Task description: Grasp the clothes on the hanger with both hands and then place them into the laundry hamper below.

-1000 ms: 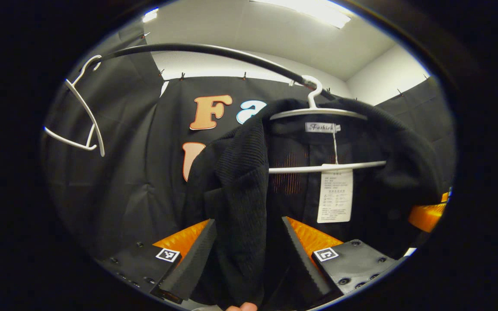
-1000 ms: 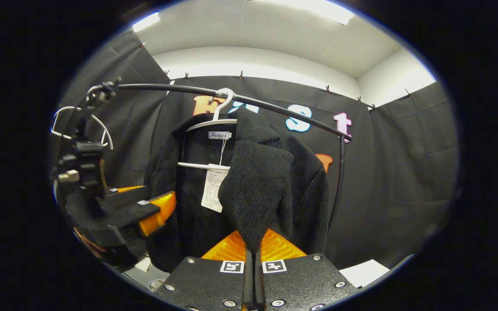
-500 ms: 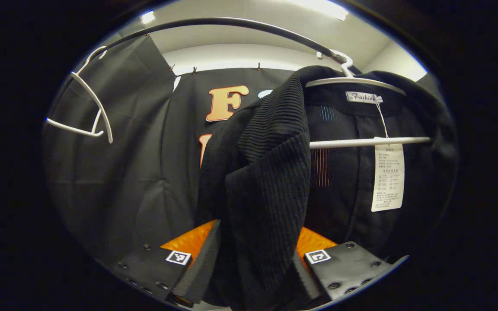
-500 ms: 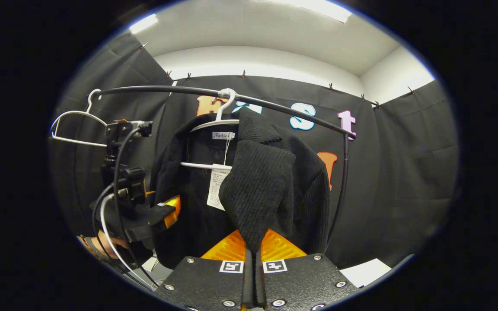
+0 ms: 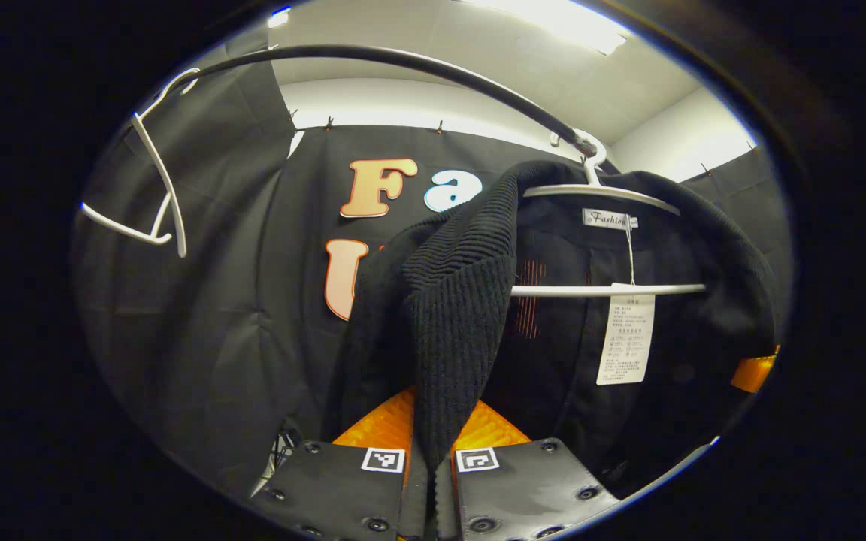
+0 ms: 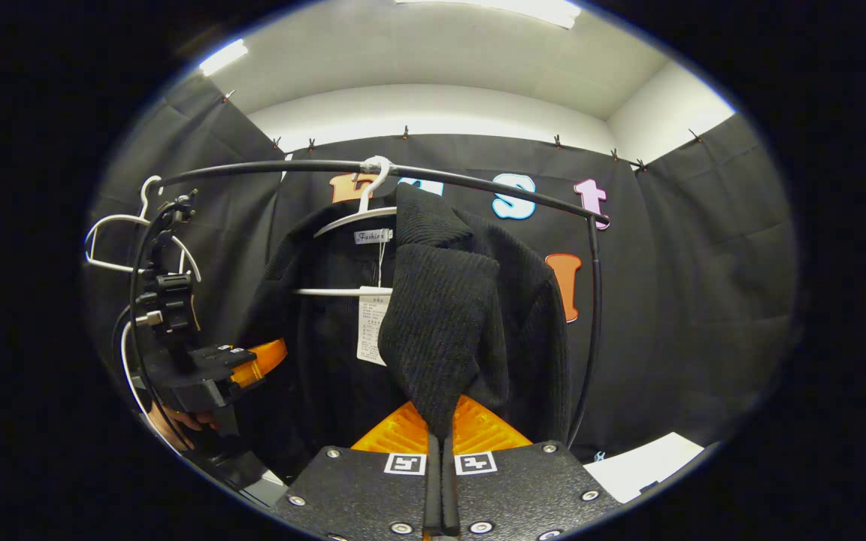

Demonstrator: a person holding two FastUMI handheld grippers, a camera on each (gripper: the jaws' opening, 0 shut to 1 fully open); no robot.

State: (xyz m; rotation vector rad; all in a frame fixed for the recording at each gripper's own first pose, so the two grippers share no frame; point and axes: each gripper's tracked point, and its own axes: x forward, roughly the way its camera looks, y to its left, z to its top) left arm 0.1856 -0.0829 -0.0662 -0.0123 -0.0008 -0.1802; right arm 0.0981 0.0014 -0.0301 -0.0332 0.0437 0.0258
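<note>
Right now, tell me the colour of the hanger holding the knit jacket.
White; the hanger under the black knit jacket shows best in the left gripper view.

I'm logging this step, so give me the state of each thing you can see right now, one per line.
Left gripper: shut on the black knit jacket's front edge.
Right gripper: shut on the other front edge.
Black knit jacket: hanging on its white hanger.
Spare white hanger: bare, on the rail.

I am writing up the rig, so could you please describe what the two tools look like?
Each tool has a dark, screw-studded plate on either side of its centre line, each plate carrying a small square black-and-white marker. The left tool and right tool look alike in this. In the right gripper view, black cables loop above the left tool.
</note>
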